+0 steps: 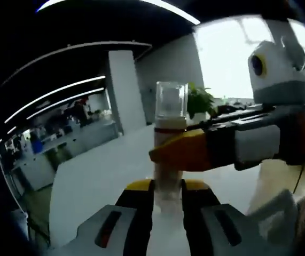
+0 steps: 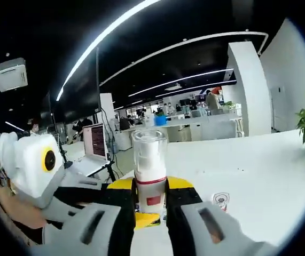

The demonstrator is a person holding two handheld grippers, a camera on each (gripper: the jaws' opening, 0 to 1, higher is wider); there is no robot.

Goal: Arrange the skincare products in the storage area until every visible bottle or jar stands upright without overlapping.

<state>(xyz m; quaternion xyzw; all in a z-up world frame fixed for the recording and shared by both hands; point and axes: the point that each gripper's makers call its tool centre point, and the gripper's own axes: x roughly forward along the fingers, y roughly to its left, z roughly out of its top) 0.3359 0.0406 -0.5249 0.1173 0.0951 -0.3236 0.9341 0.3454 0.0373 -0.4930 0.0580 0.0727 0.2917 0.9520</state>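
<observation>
Gripping a tall bottle [image 1: 169, 149] low on its body, the left gripper [image 1: 167, 198] in the left gripper view has its 2 jaws clamped on either side, holding the bottle upright above the white table [image 1: 88, 181]. The right gripper [image 1: 195, 150] reaches in from the right, 1 yellow-tipped jaw crossing the bottle's front, probably to steady it or take it over. Its other jaw is hidden behind the bottle, and the bottle's base is lost between the left jaws. A potted plant [image 1: 199, 101] stands behind.

In the right gripper view, the right gripper [image 2: 150, 205] is closed on the same bottle [image 2: 150, 170] below its clear cap. Yellow tips of the left gripper [image 2: 146, 220] show beneath. A small jar [image 2: 220, 200] sits on the table [image 2: 259, 170] just beside; its label is too small to read, and whether it stands upright is unclear.
</observation>
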